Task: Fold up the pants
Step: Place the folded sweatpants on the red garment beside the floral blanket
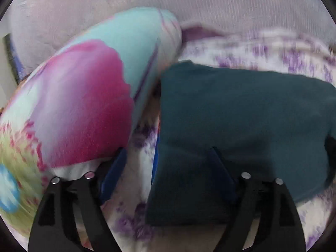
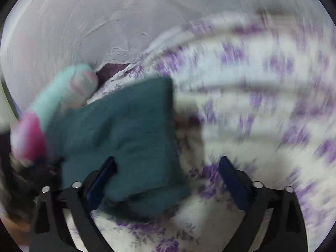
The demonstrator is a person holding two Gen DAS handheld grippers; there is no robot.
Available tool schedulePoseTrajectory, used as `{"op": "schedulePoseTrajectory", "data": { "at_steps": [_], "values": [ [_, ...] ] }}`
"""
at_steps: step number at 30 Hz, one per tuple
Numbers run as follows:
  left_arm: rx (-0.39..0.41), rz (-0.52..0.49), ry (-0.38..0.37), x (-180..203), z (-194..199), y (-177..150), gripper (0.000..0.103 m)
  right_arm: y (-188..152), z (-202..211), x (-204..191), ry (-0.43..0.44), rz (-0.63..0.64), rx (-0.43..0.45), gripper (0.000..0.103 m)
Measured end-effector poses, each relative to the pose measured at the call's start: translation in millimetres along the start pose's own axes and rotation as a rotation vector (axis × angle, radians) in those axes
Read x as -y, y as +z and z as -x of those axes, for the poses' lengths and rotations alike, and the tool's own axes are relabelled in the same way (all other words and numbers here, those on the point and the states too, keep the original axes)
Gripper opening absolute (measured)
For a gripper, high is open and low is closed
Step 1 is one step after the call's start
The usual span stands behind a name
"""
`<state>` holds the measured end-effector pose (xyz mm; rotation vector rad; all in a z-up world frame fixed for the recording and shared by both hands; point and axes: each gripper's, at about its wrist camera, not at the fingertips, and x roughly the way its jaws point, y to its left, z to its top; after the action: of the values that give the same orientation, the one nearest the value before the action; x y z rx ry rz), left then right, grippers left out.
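The dark teal pants (image 1: 241,115) lie folded into a thick rectangle on the purple-flowered bedsheet (image 1: 134,189). My left gripper (image 1: 168,163) is open above their near left corner. Its left finger hangs over the sheet and its right finger over the cloth, and neither pad presses on it. In the right wrist view the pants (image 2: 121,126) lie centre-left. My right gripper (image 2: 168,168) is open over their near right corner. The left fingertip (image 2: 107,172) is above the fabric, and the right one is over the bedsheet (image 2: 262,105). The picture is blurred.
A large pillow (image 1: 84,94) in pink, turquoise and green lies against the left side of the pants and shows again at the left (image 2: 63,96). Pale lilac fabric (image 1: 189,4) rises behind the bed. The flowered sheet spreads wide to the right.
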<state>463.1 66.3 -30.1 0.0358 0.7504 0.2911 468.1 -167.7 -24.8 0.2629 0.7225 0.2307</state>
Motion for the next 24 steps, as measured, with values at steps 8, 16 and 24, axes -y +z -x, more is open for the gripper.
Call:
{"op": "schedulePoseTrajectory", "data": {
  "at_steps": [8, 16, 24],
  "values": [
    [0.003, 0.003, -0.006, 1, -2, 3, 0.083, -4, 2, 15, 0.035, -0.083, 0.000, 0.099],
    [0.014, 0.074, -0.150, -13, 99, -24, 0.092, -8, 90, -16, -0.059, -0.040, 0.103, 0.099],
    [0.030, 0.051, -0.184, -35, 214, -113, 0.095, -105, 212, -57, -0.082, 0.186, 0.062, 0.099]
  ]
}}
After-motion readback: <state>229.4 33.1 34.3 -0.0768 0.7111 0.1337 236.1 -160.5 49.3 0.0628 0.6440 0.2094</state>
